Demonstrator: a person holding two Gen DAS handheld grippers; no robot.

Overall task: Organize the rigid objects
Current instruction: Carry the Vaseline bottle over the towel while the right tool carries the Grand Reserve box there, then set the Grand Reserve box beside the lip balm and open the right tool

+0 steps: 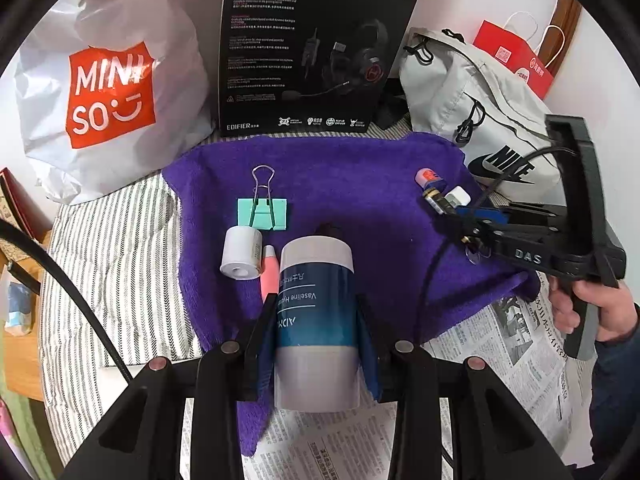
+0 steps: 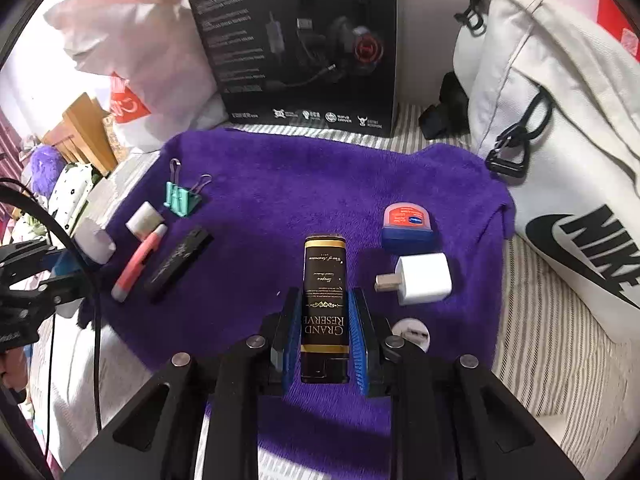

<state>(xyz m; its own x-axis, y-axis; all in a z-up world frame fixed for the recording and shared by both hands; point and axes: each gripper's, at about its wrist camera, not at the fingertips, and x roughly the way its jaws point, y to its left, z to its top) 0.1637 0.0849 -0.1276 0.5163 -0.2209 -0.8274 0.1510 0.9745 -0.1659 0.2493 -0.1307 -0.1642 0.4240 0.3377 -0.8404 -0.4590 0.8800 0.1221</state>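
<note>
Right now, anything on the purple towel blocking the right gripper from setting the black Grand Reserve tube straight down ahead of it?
Nothing visible. The right gripper is shut on the black tube, and the purple towel ahead is bare. The white charger and small Vaseline tin lie to its right, the black stick to its left.

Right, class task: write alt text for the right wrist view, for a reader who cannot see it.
The right gripper is shut on a black Grand Reserve box above a purple towel. A white charger plug and a small blue tin lie to its right; a green binder clip and pink pen lie left.
</note>
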